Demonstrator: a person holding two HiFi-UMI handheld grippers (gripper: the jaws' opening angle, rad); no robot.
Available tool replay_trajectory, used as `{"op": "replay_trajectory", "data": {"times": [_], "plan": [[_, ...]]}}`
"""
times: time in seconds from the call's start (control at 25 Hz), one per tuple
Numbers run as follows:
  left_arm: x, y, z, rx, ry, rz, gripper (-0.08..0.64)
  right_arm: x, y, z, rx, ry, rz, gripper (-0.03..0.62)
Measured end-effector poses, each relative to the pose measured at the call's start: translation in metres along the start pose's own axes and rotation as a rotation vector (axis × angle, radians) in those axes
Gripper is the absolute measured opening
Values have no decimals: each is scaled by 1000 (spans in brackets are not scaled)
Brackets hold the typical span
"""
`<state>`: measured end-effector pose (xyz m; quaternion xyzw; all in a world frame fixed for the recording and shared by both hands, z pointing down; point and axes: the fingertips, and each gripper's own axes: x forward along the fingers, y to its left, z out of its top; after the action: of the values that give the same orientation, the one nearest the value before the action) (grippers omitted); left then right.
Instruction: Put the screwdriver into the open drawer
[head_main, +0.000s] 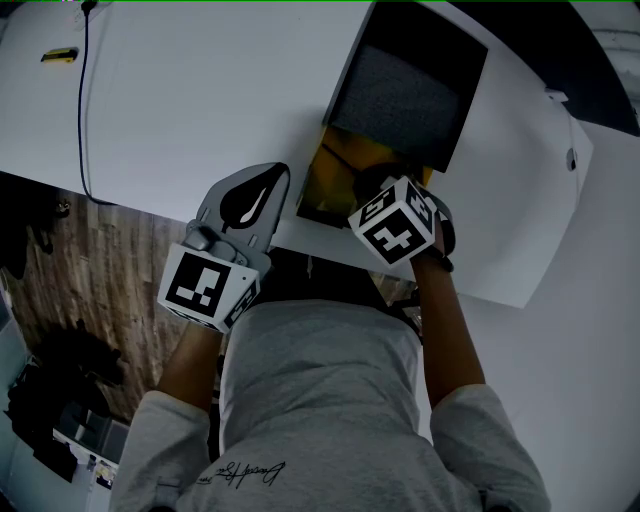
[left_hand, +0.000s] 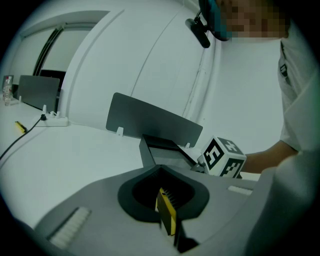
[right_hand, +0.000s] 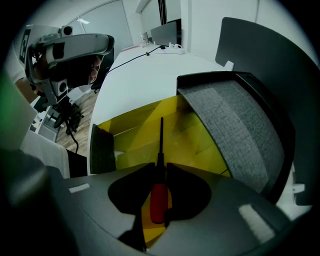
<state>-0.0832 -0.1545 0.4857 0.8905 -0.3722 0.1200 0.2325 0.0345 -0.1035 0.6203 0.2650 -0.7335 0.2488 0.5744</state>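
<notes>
A screwdriver (right_hand: 157, 199) with a red handle and a thin black shaft sits between the jaws of my right gripper (right_hand: 160, 167), which is shut on it. Its shaft points forward over the open drawer (right_hand: 135, 127), whose inside is yellow. In the head view the right gripper (head_main: 385, 200) hangs over the drawer (head_main: 330, 180) at the desk's near edge, and the screwdriver is hidden under it. My left gripper (head_main: 262, 190) rests just left of the drawer on the white desk, jaws together and holding nothing. From the left gripper (left_hand: 161, 172) the other gripper's marker cube (left_hand: 222, 157) shows to the right.
A black box with a grey felt lining (head_main: 405, 85) stands on the desk right behind the drawer. A black cable (head_main: 83, 100) runs down the desk's left side, near a small yellow object (head_main: 60, 56). A dark divider panel (left_hand: 150, 120) stands behind the box. Wooden floor (head_main: 90, 270) lies below the desk edge.
</notes>
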Motion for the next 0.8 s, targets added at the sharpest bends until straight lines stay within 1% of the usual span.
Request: {"op": "replay_trajectory", "data": {"times": [0.48, 0.8], "plan": [[-3, -3, 3, 9, -6, -4, 0, -4, 5, 3, -11, -12, 23, 110], [-9, -8, 12, 27, -12, -9, 0, -19, 8, 9, 0, -49, 22, 110]]}}
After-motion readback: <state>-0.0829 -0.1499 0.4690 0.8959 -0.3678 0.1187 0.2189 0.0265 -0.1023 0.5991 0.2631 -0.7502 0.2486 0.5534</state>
